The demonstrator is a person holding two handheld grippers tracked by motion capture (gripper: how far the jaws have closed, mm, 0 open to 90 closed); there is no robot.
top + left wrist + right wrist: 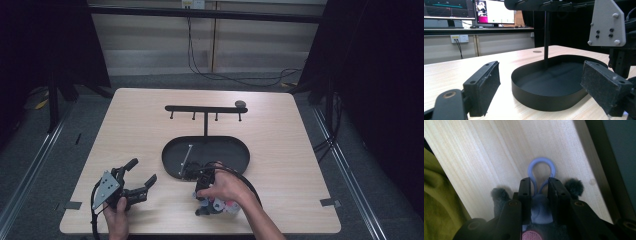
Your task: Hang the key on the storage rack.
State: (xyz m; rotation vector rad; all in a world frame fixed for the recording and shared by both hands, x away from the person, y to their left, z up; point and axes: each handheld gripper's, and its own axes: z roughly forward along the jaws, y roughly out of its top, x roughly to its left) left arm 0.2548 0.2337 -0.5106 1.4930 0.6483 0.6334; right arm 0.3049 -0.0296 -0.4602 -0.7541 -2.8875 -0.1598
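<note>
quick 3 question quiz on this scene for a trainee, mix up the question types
1. True or false: the right gripper has its jaws closed on a soft toy with a blue loop.
2. How do the left gripper's jaws stand? A) wide apart with nothing between them B) clamped on the tray C) closed on the loop
3. What rises from the black oval tray?

Key
1. True: the jaws pinch the loop's base, over the table.
2. A
3. A black post carrying a hook rack with four pegs.
</note>
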